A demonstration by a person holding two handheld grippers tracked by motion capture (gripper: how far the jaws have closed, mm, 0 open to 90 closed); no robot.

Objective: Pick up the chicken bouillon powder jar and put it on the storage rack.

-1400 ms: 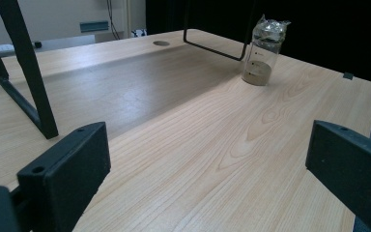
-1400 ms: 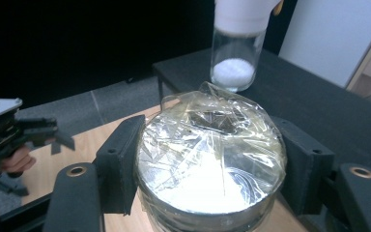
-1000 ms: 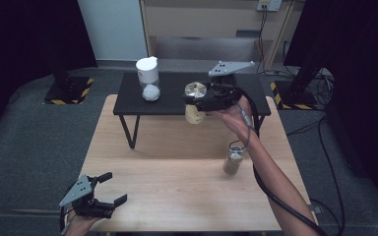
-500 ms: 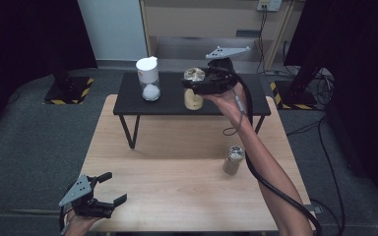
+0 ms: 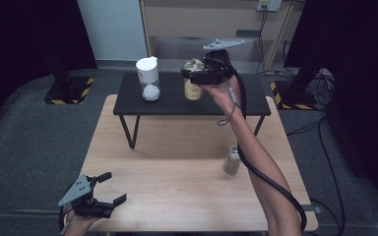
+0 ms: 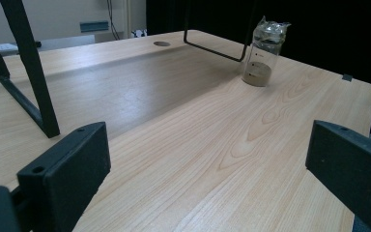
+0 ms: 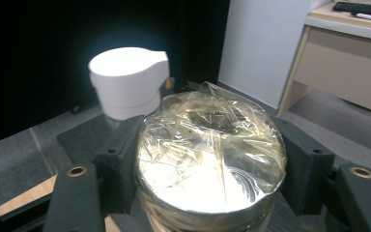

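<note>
Gripping a film-capped jar (image 7: 210, 159), right gripper (image 5: 197, 76) jaws; left gripper (image 5: 109, 189) jaws spread wide, empty.

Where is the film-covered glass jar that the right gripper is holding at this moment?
In the high view, the film-covered glass jar is clamped in the right gripper over the black raised shelf, just right of the white-lidded jar.

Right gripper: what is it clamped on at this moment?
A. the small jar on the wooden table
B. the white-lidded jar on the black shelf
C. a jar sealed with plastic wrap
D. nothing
C: the right gripper has its jaws pressed on either side of the wrap-covered jar, above the black shelf.
</note>
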